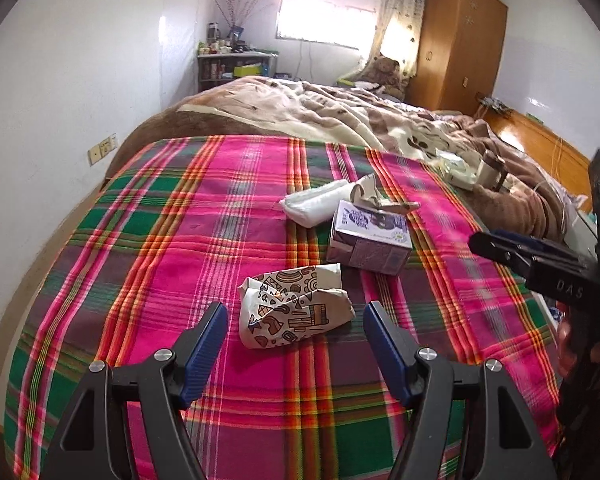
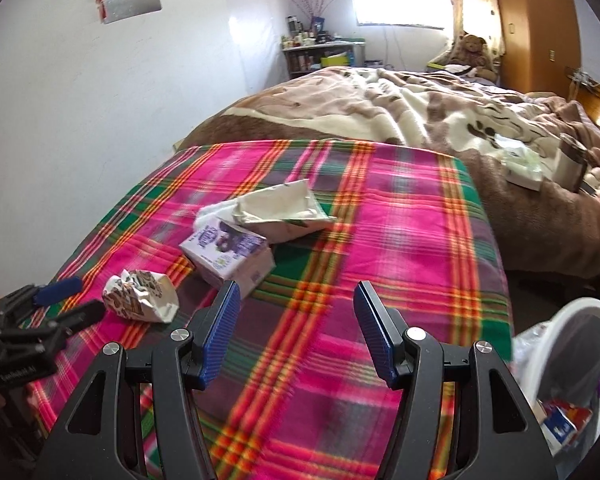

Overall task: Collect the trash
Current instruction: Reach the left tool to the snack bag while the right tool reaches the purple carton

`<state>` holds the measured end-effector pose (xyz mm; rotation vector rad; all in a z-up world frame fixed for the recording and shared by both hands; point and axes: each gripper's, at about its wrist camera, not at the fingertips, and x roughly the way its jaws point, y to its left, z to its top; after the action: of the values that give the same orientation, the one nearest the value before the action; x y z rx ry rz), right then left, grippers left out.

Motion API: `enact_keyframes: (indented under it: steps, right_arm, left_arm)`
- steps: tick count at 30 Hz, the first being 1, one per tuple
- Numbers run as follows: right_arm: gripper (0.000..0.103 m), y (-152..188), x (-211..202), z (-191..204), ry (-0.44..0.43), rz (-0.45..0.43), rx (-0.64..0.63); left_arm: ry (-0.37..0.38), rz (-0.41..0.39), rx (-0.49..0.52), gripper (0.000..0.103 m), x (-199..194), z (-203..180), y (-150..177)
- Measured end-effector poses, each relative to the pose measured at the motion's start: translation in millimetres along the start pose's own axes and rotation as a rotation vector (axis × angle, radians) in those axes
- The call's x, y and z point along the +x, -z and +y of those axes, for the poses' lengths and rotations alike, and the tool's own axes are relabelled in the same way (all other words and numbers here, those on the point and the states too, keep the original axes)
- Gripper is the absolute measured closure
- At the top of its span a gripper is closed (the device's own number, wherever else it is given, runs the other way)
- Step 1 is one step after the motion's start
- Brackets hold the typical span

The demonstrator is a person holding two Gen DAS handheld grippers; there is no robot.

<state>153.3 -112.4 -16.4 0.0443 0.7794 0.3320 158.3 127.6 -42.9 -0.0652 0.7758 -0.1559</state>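
Trash bin [image 2: 580, 320] (white) holds packaging; crumpled wrapper [image 1: 296, 306] on bed; both jaws apart, empty.

Home bedroom, rumpled bed [image 1: 340, 120], wooden wardrobe [image 1: 456, 40], probably a teddy bear [image 2: 472, 50]
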Motion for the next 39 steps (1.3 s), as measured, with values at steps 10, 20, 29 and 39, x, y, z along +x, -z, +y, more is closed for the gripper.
enact_keyframes:
  steps: [10, 20, 29, 39]
  right_arm:
    - [0.042, -10.7, 21.7, 15.2, -0.041, 0.028, 0.009]
    - [0.04, -15.8, 35.4, 19.5, -0.057, 0.056, -0.005]
    - [0.038, -17.6, 45.9, 38.1, -0.035, 0.049, -0.141]
    - [0.03, -30.3, 66.5, 49.3, -0.08, 0.065, -0.247]
  left_arm:
    - [-0.029, 0.083, 0.164, 0.033, 41.7, -8.5, -8.0]
    - [-0.042, 0.102, 0.198, 0.033, 65.3, -1.2, -24.5]
    - [-0.074, 0.162, 0.081, 0.033, 84.7, 30.2, -34.4]
    - [-0.057, 0.132, 0.028, 0.033, 83.4, 52.7, -45.0]
